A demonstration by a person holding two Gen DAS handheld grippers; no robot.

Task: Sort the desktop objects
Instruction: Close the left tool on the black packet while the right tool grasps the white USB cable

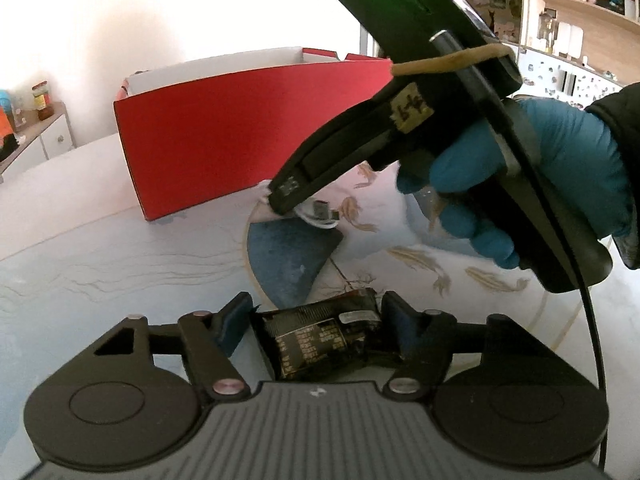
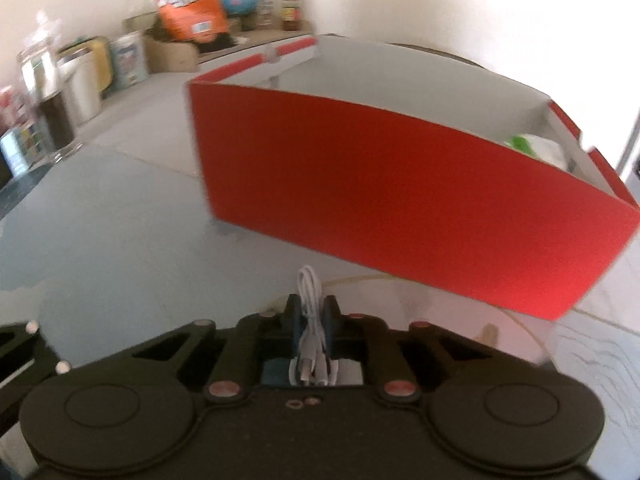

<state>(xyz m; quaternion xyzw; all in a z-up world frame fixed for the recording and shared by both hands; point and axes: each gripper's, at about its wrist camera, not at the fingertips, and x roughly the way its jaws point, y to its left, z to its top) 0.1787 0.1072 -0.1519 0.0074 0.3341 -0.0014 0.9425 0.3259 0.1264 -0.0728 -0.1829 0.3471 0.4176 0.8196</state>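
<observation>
The left gripper point(image 1: 316, 320) sits at the bottom centre of its own view, fingers clamped on a dark crinkly packet point(image 1: 320, 340) with a white barcode-type label and rows of tiny print — way too small to read. The packet is pinched from both sides and hangs just above the table point(image 1: 80, 260), which has a pale cloth with a blue patch and brownish fish-like drawings.

The right gripper point(image 2: 311, 312) is clenched on a coiled white USB cable point(image 2: 310, 320); a loop pokes out past the tips and the plugs hang back toward the body. In the left view, that same gripper comes in from the upper right, held by a blue-gloved hand point(image 1: 540, 176), with the cable dangling at its tip right next to the lower right corner of the red box point(image 1: 240, 140). A rubber band wraps the tool, a green LED glows on top, and a small tan tag carries handwriting I can't make out.

The red box fills the middle of the right view — white inside, with something white and green point(image 2: 536, 148) lying in its far right corner. The right view is motion-blurred. In its upper left there's a counter with an orange bag point(image 2: 186, 0), jars and containers; the bag's lettering is unreadable.
</observation>
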